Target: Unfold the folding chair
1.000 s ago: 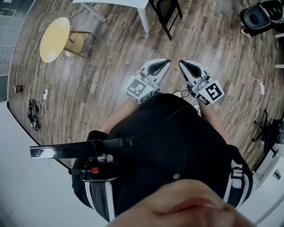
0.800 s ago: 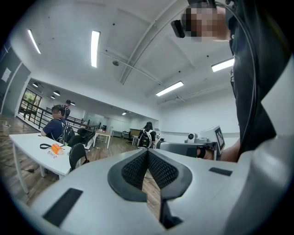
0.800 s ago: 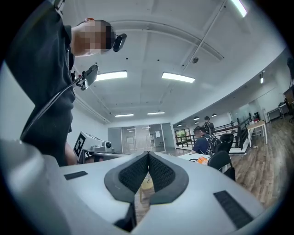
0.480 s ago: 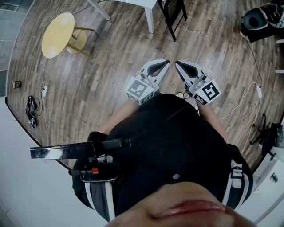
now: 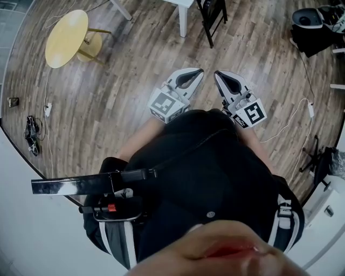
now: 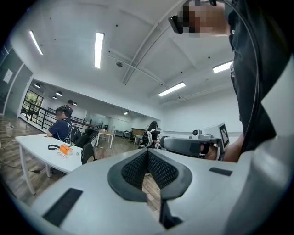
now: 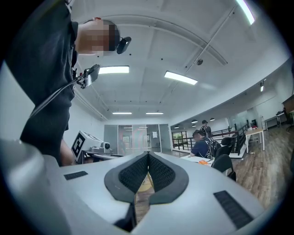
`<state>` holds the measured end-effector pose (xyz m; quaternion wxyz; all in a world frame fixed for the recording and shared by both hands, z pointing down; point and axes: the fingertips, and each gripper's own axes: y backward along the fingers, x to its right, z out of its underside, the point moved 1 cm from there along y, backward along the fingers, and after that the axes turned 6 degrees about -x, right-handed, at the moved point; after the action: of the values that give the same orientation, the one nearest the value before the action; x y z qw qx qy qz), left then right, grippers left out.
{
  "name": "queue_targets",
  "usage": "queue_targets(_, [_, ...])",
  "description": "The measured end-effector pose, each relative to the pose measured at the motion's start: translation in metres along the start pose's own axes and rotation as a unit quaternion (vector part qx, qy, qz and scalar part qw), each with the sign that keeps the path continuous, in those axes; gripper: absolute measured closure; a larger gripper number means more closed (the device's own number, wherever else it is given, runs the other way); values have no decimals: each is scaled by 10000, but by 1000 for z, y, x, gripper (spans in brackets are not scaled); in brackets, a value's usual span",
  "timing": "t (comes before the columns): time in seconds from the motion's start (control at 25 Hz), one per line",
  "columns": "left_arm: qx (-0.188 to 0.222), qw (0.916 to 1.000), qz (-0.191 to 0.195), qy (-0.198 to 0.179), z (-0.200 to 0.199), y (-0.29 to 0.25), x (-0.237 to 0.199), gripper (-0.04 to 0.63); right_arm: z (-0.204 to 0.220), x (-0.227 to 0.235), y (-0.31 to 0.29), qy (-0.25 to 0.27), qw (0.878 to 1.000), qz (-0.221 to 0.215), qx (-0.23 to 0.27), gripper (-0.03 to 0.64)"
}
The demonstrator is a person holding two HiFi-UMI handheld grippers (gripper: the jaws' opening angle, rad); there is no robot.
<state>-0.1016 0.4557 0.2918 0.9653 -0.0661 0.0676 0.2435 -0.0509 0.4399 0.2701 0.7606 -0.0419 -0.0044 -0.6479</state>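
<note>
The black folding chair (image 5: 212, 17) stands folded at the top of the head view, beside a white table leg (image 5: 183, 15). It also shows as a dark chair (image 6: 87, 153) by the white table in the left gripper view and as the black chair (image 7: 224, 165) in the right gripper view. My left gripper (image 5: 200, 70) and right gripper (image 5: 216, 73) are held side by side over the wooden floor, well short of the chair. Both point level, both are shut, and nothing sits between the pads. Each gripper view shows the other gripper alongside.
A round yellow side table (image 5: 66, 38) stands at the upper left. Cables (image 5: 30, 135) lie on the floor at the left, and a white cord (image 5: 294, 116) at the right. Dark equipment (image 5: 311, 24) sits at the upper right. People sit at the white table (image 6: 39, 151).
Both grippers, still shut and side by side, have advanced with the person toward the chair. The yellow table and the floor cables have slid left in the head view.
</note>
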Motion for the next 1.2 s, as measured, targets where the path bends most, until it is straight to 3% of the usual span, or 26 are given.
queue_targets(0.2, [-5, 10000, -4, 42, -1, -9, -4, 601, 4, 12, 3, -14, 9999, 1, -105, 609])
queue_targets(0.52, [-69, 9999, -109, -102, -10, -70, -24, 601, 1, 83, 4, -159, 9998, 48, 85, 609])
queue_targets(1.2, [-346, 9989, -264, -160, -33, -239, -25, 601, -9, 239, 47, -123, 9989, -398, 204, 609])
